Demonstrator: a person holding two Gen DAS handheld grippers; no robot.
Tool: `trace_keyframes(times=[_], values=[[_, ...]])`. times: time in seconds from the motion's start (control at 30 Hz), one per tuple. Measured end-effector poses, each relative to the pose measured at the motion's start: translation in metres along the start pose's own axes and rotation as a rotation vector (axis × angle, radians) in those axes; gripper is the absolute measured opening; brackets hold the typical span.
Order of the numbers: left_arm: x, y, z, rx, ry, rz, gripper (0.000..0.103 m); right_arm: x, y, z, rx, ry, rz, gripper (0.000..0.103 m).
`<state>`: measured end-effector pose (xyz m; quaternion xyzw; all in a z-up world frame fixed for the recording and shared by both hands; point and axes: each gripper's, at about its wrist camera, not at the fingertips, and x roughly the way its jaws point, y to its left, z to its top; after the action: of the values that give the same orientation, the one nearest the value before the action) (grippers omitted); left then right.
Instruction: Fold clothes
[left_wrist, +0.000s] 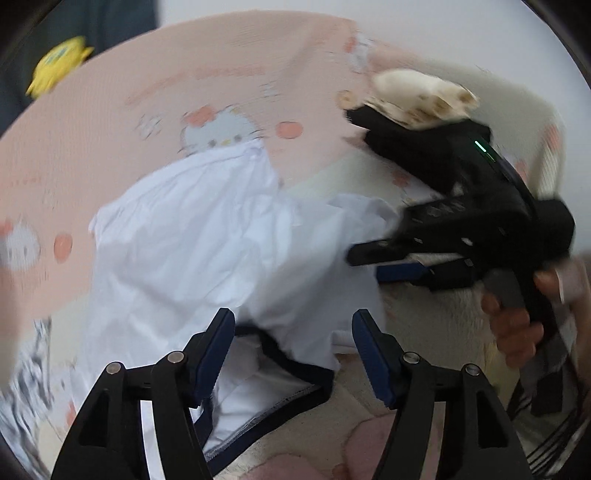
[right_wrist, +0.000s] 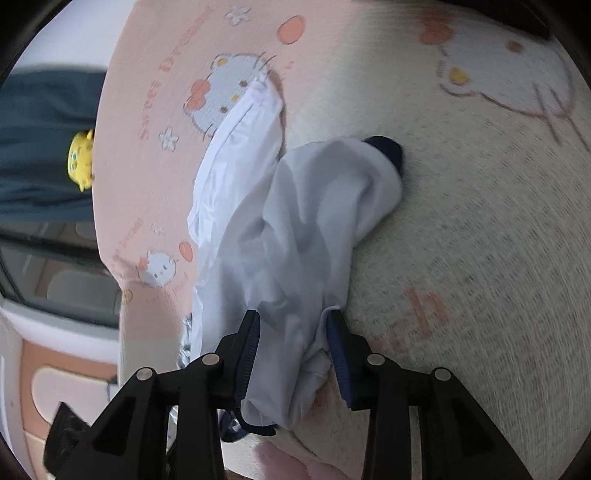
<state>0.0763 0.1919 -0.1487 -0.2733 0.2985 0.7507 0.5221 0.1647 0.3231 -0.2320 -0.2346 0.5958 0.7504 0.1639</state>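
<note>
Across the pink cartoon-cat bedspread (right_wrist: 155, 155), crumpled white navy-trimmed cotton shirt (right_wrist: 295, 221) runs lengthwise up-frame; right gripper (right_wrist: 293, 350) pinches its hem, left gripper (left_wrist: 293, 354) gapes empty.

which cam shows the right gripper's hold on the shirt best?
Right wrist view: the white shirt is bunched between the right gripper fingers. The left wrist view shows that gripper only from the side, blurred, at the shirt's edge.

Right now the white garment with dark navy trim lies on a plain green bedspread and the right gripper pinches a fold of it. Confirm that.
Not quite. The bedspread is pink and cream with cartoon cats, not plain green; the right wrist view shows it. The right gripper does pinch a fold of the white garment with dark navy trim.
</note>
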Motion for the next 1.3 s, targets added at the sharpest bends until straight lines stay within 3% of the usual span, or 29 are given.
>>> trace_keyframes(times=[0.03,0.07,0.1,0.2,0.43,0.67,0.8,1.0,1.03,1.1,1.2,1.23,1.3], values=[[0.002,-0.006,-0.001,0.029,0.002,0.002,0.064,0.0,0.003,0.0,-0.034,0.009,-0.01,0.034],[0.004,-0.012,-0.001,0.058,0.004,0.004,0.064,0.0,0.006,0.001,-0.073,0.016,-0.026,0.018],[0.006,-0.017,-0.001,0.082,0.006,0.003,0.064,0.001,0.009,0.002,-0.114,0.023,-0.046,0.009],[0.008,-0.029,-0.003,0.128,-0.009,-0.008,0.064,-0.001,0.015,0.004,-0.166,0.039,-0.047,0.008],[0.002,-0.044,0.004,0.203,-0.07,0.02,0.064,-0.01,0.028,0.017,-0.184,0.065,0.016,0.008],[0.033,-0.061,-0.006,0.321,-0.039,0.031,0.064,-0.007,0.033,0.028,-0.191,0.097,0.0,0.008],[0.04,-0.072,-0.018,0.473,-0.051,0.059,0.064,-0.005,0.032,0.028,-0.233,0.108,-0.076,0.008],[0.035,-0.077,-0.032,0.721,-0.084,0.103,0.064,-0.011,0.022,0.024,-0.21,0.133,-0.086,0.01],[0.035,-0.077,-0.035,0.758,-0.085,0.107,0.064,-0.015,0.021,0.023,-0.205,0.131,-0.091,0.012],[0.034,-0.078,-0.041,0.833,-0.087,0.117,0.064,-0.021,0.017,0.019,-0.178,0.13,-0.089,0.028],[0.033,-0.079,-0.05,0.944,-0.089,0.131,0.063,-0.031,0.009,0.012,-0.128,0.127,-0.068,0.031],[0.033,-0.08,-0.053,0.981,-0.09,0.135,0.061,-0.035,0.005,0.009,-0.115,0.127,-0.068,0.031],[0.036,-0.079,-0.054,1.018,-0.05,0.122,0.03,-0.038,0.002,0.003,-0.093,0.128,-0.064,0.032]])
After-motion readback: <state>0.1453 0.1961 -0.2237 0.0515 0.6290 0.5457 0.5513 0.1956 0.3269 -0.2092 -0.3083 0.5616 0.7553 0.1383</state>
